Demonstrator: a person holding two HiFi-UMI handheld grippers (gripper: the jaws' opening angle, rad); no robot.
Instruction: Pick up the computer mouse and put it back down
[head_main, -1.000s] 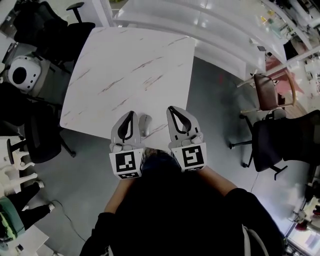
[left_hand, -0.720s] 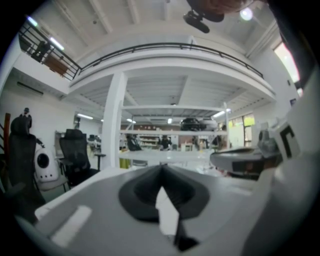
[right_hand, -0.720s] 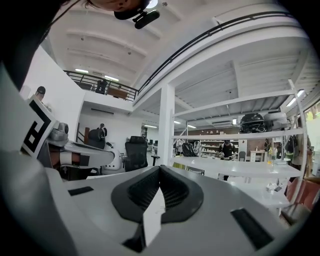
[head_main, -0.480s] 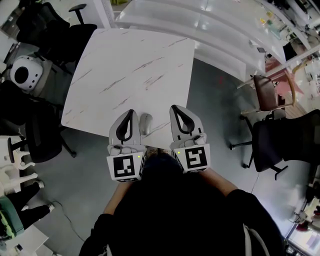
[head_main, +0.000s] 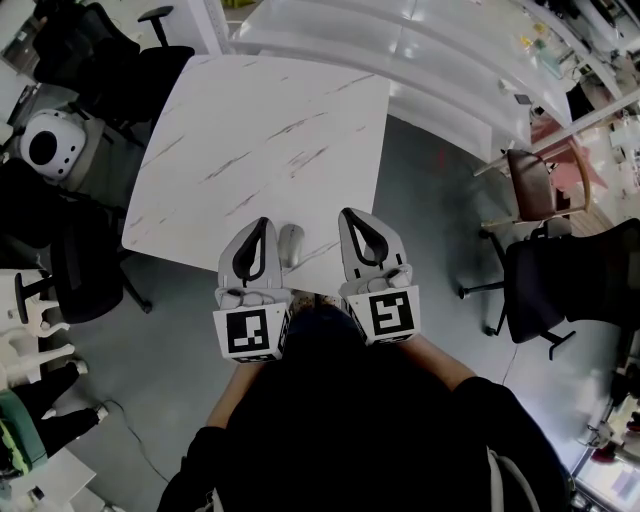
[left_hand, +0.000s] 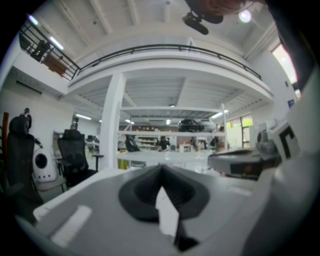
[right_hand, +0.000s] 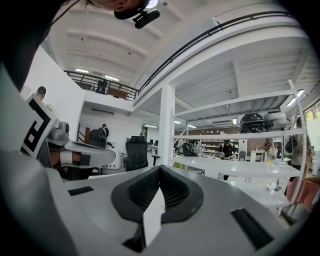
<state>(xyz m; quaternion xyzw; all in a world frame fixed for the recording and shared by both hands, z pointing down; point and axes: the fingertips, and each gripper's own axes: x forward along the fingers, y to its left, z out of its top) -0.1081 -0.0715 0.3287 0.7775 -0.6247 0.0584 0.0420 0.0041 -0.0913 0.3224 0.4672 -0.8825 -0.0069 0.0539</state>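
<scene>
A light grey computer mouse (head_main: 291, 246) lies on the white marble table (head_main: 260, 130) close to its front edge. It sits between my two grippers, nearer the left one. My left gripper (head_main: 263, 223) is just left of the mouse, shut, with nothing in it; in the left gripper view its jaws (left_hand: 161, 168) meet at the tip. My right gripper (head_main: 346, 215) is a short way right of the mouse, also shut and empty, its jaws (right_hand: 159, 168) closed together. Neither gripper view shows the mouse.
Black office chairs (head_main: 110, 60) stand at the table's far left, and another chair (head_main: 565, 285) is on the right. A long white counter (head_main: 420, 50) runs behind the table. A white helmet-like object (head_main: 47, 148) sits at the left.
The left gripper has risen slightly beside the mouse. The right gripper and the mouse have kept still.
</scene>
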